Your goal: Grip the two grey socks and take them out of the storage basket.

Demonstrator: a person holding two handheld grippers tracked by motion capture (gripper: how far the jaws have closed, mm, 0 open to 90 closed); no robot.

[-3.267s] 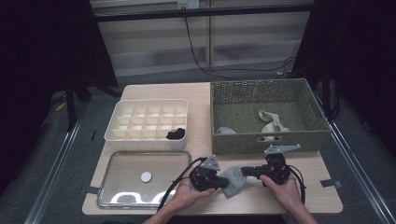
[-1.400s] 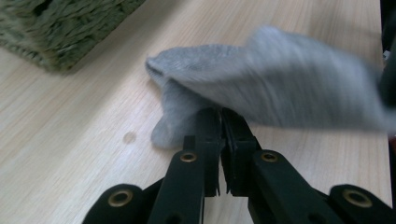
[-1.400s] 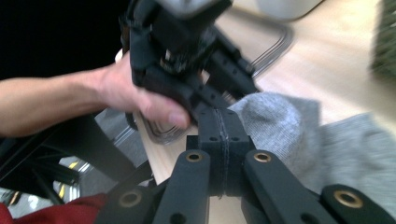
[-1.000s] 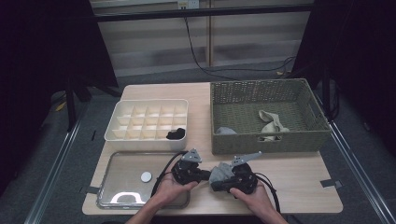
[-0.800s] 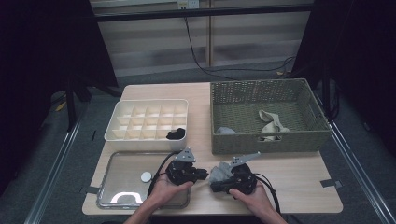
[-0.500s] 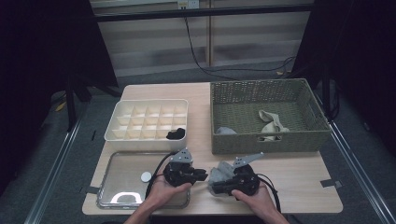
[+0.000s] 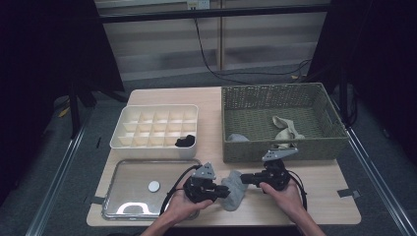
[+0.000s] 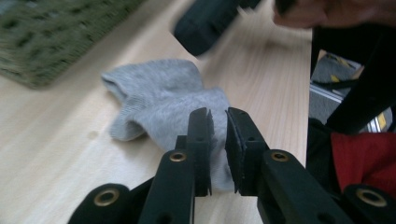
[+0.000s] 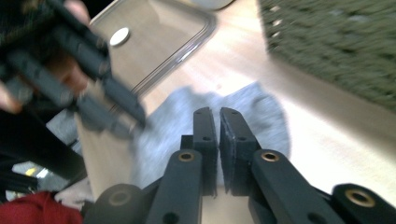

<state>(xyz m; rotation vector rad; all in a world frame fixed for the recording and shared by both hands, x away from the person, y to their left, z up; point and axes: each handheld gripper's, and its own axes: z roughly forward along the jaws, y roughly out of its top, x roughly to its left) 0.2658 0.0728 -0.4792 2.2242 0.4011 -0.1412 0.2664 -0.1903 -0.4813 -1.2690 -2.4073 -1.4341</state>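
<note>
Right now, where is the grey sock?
In the high view the grey sock lies on the table's near edge between the left gripper and right gripper, just before the wicker basket.

Wooden table [image 7: 211,105] carries a white divided box [image 7: 155,126], a green wicker basket [image 7: 282,150], a clear tray [image 7: 129,176] near the front left, and a grey sock [image 7: 234,189] front centre.

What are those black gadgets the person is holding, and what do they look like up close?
Each hand carries a black handheld tool. The left tool and right tool each end in two flat black jaws joined by arms with brass-coloured rivets. A grey three-cornered plate sits on top of each, and a black cable trails back from each. The forearms are bare.
</note>
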